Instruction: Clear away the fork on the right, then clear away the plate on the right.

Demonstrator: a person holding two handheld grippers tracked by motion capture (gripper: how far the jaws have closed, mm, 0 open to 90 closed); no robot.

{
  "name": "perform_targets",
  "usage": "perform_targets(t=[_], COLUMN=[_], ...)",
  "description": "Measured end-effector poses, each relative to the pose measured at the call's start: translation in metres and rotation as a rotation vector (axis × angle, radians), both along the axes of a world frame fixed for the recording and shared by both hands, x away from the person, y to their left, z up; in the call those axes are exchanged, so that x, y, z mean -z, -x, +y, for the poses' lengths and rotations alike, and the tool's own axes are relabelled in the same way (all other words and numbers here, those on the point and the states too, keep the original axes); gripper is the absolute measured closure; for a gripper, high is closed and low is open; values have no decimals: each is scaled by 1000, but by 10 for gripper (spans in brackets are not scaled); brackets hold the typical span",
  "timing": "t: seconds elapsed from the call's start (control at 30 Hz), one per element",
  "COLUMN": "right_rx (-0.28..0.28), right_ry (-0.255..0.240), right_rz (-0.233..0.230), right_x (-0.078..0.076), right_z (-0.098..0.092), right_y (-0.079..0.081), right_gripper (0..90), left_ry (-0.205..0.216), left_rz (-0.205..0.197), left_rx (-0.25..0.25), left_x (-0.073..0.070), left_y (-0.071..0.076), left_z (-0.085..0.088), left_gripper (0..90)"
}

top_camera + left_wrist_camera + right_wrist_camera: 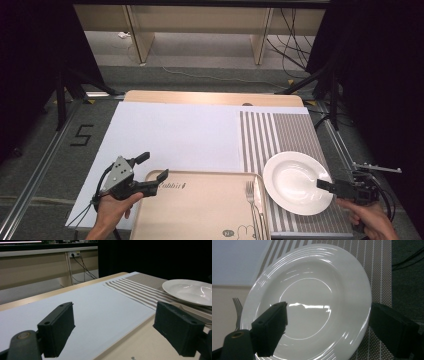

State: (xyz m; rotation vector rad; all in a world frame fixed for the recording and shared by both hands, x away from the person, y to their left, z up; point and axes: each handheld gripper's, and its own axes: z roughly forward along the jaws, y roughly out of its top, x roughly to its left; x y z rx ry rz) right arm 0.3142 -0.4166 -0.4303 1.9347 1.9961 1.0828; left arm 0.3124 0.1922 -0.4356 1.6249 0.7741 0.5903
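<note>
White plate lying on the striped placemat, just right of the beige tray, on whose right edge, beside the plate, a fork rests. The right gripper is spread wide with its jaws straddling the plate's near-right rim, one above the well and one outside the edge, apparently set to grasp it; the left gripper is likewise spread, empty, at the tray's far-left corner. A sound grip would likely seat the rim deep between the pads before closing, then lift level and clear of the fork.
</note>
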Motion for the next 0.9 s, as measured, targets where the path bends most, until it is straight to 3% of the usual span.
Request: perform_targets(t=[0.07, 0.3, 0.33, 0.47, 0.5, 0.53, 0.57, 0.6, 0.67, 0.7, 0.73, 0.8, 0.9], right_rx=[10, 13, 6, -14, 3, -5, 12, 14, 5, 7, -2, 9, 9], right_ry=[-8, 9, -7, -13, -2, 1, 7, 1, 30, 15, 5, 32, 16], right_rz=[34, 63, 56, 96, 101, 79, 96, 78, 81, 120, 128, 117, 119], right_x=[-1, 3, 4, 5, 6, 8, 8, 10, 11, 9, 10, 12, 14], right_z=[0, -4, -4, -8, -8, -9, -9, -9, -10, -9, -10, -10, -13], right_y=[1, 0, 0, 1, 0, -1, -1, -1, -1, 0, 1, 1, 1], right_gripper=[168, 169, 169, 170, 170, 170, 170, 171, 171, 171, 171, 175, 183], left_ry=[1, -3, -4, -9, -7, -8, -11, -13, -9, -7, -21, -11, -24], left_rz=[-1, 2, 3, 3, 3, 3, 1, 1, -4, -9, -6, -8, -12], left_rx=[2, -1, -2, 0, 0, 1, 2, 3, 8, 13, 8, 14, 14], left_x=[0, -1, -1, 0, 0, 0, 0, -1, 0, 0, -1, 0, -1], left_y=[0, 2, 1, 0, 0, 1, 1, 1, 1, 1, 2, 2, 4], left_z=[0, 1, 1, 0, 0, 0, 0, -1, -1, -2, -2, -2, -1], left_gripper=[159, 159, 159, 159, 159, 158, 159, 159, 159, 159, 159, 159, 159])
